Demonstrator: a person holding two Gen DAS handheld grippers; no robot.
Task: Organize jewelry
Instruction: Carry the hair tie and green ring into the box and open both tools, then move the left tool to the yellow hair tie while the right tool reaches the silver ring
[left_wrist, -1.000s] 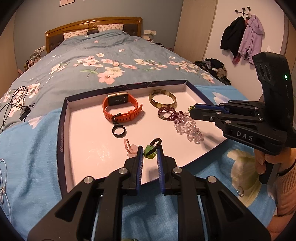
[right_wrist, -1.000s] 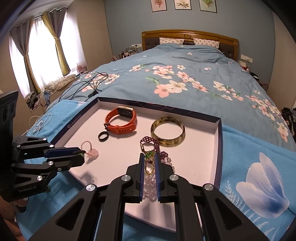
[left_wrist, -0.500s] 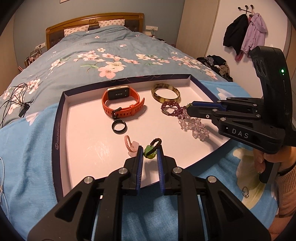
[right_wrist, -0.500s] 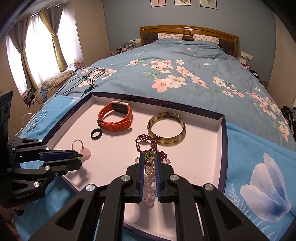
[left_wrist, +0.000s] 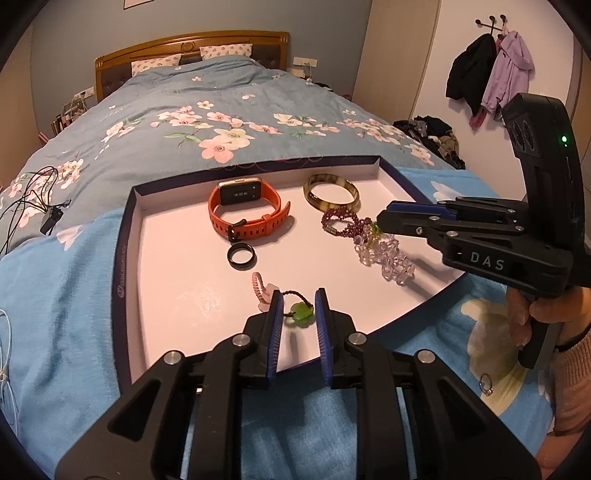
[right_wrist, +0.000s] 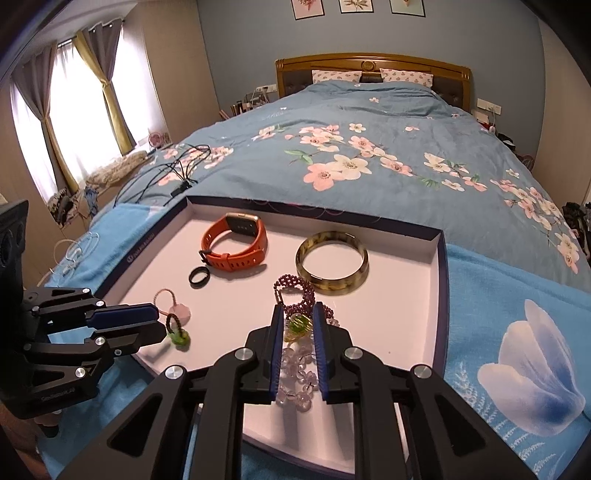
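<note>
A white tray with a dark rim lies on the bed. It holds an orange watch, a brown bangle, a black ring, a purple bead bracelet, a clear bead bracelet and a pink charm. My left gripper is open around a green charm on a dark cord resting on the tray. My right gripper is open over a yellow-green pendant.
A small ring lies on the blue blanket right of the tray. Black cables lie on the floral duvet to the left. Coats hang on the wall.
Both grippers have opened. The green charm dropped from my left jaws onto the tray, and the yellow-green pendant left my right jaws and lies on the beads.
</note>
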